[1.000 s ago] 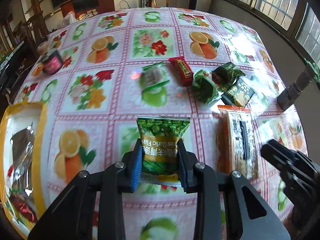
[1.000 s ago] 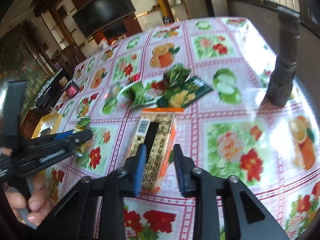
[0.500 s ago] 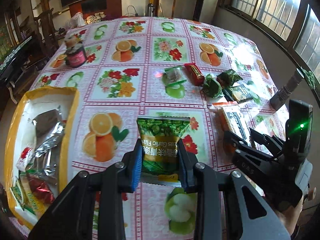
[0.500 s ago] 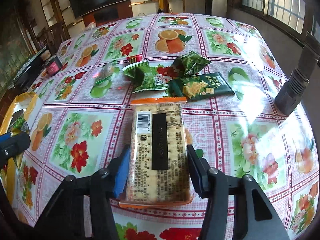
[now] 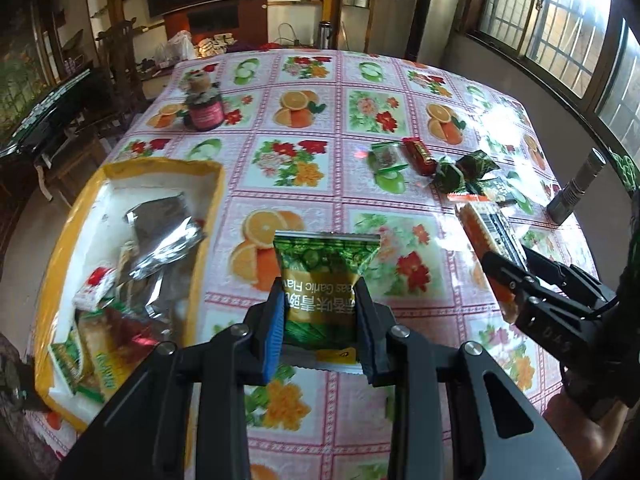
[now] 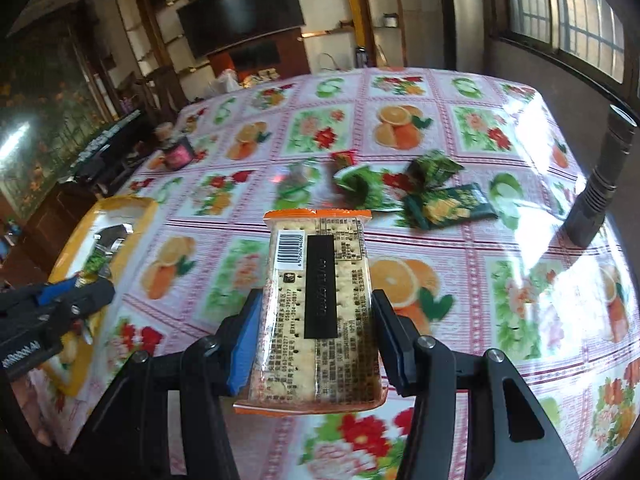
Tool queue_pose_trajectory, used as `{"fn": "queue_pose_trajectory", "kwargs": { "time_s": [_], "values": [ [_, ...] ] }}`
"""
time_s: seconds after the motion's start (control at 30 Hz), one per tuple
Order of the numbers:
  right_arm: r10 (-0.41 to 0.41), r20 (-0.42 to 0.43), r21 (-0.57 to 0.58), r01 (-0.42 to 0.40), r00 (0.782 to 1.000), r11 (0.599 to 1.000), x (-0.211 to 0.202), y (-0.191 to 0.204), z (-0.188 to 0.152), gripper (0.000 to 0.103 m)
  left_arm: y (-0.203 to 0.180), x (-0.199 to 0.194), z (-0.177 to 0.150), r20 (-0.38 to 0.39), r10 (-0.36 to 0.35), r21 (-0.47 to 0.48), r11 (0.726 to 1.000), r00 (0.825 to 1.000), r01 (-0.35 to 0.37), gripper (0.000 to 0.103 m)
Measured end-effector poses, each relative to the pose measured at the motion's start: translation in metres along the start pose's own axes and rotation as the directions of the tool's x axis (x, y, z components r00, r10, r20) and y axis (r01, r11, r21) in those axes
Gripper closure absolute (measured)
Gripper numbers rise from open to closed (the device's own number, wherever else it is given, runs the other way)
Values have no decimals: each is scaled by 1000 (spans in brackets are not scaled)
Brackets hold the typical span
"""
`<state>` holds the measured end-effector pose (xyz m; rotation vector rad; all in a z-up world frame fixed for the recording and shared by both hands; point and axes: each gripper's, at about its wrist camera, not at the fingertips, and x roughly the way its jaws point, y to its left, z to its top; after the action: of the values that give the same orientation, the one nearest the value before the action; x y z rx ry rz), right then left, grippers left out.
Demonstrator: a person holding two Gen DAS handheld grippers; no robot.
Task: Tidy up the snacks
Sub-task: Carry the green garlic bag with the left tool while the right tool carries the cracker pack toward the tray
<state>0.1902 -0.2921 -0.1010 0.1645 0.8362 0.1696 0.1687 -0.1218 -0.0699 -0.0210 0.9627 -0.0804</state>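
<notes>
My left gripper (image 5: 320, 312) is shut on a green garlic-pea snack packet (image 5: 326, 264), held above the tablecloth just right of the yellow-rimmed white tray (image 5: 212, 208). My right gripper (image 6: 316, 320) is shut on a long cracker pack with orange ends (image 6: 320, 280), lifted off the table. In the left wrist view that cracker pack (image 5: 486, 232) hangs at the right. The right wrist view shows the left gripper (image 6: 80, 292) low at the left, near the tray (image 6: 120, 204). The tray holds several foil and green packets.
Loose snacks lie at the table's far right: a red bar (image 5: 418, 150), a clear green-edged packet (image 5: 386, 156), green wrappers (image 5: 460, 168) and a dark green packet (image 5: 498, 190). A grey flashlight (image 5: 576, 188) stands by the right edge. A pink-labelled jar (image 5: 204, 110) stands at the back left.
The right gripper closed around the cracker pack and lifted it off the table. Both grippers rose and drew back towards the tray side, which now shows much more fully.
</notes>
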Motion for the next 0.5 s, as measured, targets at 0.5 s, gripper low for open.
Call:
{"fn": "queue_pose_trajectory", "kwargs": {
  "time_s": [0.5],
  "values": [
    [169,17,-98,-166,985,981,-14,76,0,50,54,-36,-17,57,97,-63,994,994,-93,70]
  ]
}}
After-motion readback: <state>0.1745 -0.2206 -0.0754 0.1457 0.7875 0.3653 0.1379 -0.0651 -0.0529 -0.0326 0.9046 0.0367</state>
